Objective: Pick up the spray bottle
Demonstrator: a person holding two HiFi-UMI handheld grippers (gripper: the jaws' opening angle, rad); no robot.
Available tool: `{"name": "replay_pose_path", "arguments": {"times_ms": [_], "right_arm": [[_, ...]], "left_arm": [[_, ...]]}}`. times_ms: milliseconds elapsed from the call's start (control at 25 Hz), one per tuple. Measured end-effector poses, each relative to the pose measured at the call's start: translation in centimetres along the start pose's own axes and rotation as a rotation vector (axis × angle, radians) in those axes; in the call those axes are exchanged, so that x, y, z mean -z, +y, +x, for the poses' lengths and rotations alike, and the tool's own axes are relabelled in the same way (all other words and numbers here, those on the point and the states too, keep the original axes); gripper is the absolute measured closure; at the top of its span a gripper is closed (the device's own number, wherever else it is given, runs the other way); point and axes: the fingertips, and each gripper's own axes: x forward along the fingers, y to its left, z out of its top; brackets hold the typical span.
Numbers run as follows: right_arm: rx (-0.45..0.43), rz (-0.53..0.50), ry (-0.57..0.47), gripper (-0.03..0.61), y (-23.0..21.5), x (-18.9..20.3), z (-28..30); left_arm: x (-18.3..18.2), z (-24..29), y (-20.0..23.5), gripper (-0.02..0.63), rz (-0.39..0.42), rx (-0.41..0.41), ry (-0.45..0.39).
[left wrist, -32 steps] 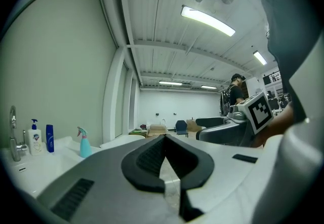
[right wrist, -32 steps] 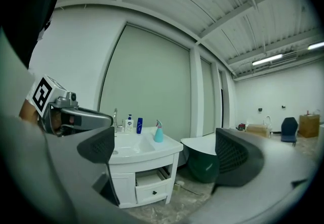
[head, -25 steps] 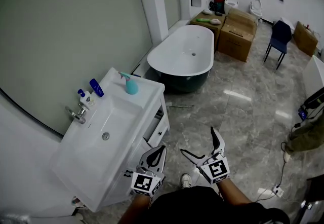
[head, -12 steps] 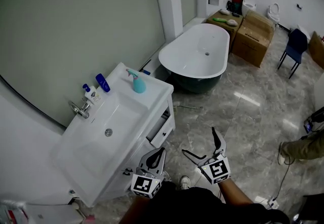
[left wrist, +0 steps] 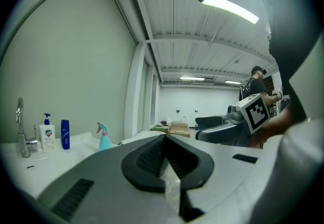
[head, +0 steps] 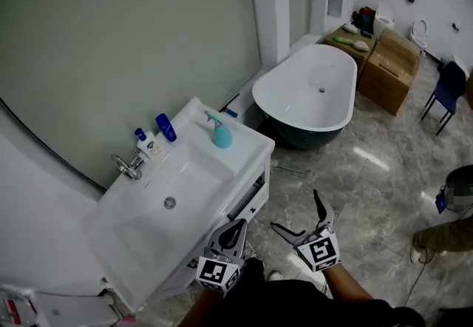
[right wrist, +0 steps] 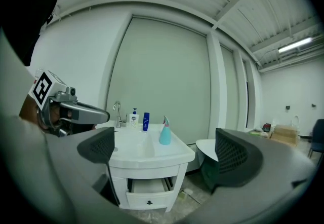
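Spray bottle (head: 221, 133) upright on table (head: 247, 149), well ahead-left of both. Right hand-held gripper (head: 295, 212) wide, empty, bottle sighted between its jaws. Left hand-held gripper (head: 235, 228) closed, empty, slightly nearer.

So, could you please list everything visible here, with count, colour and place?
spray bottle: one, teal, vanity top, bathtub end
bottle: one, dark blue, by the wall
pump bottle: one, white, beside the tap
tap: one, chrome, behind the basin
vanity: one, white, against the wall
bathtub: one, white, beyond the vanity
cardboard boxes: several, brown, past the bathtub
chair: one, blue, far right
left hand-held gripper: one, grey, before the vanity, shut
right hand-held gripper: one, grey, over floor, open
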Motion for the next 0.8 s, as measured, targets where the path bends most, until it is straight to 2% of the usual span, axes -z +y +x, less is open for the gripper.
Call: {"name": "replay_pose_path", "arguments": {"times_ms": [160, 400, 800], "right_arm": [[-0.036, -0.009, 0.022, -0.012, -0.5, 0.0, 5.1], [-0.069, 0.014, 0.0, -0.012, -1.0, -1.0, 11.6], [-0.099, 0.016, 0.002, -0.012, -1.0, -1.9, 20.9]], "left_arm": [[-0.7, 2.1, 3.6, 0.617, 0.0, -0.02, -0.016], [-0.9, 4.4, 8.8, 0.617, -0.001, -0.044, 0.0], [-1.9, 6.9, 17.3, 0.617, -0.015, -0.093, -0.01]]}}
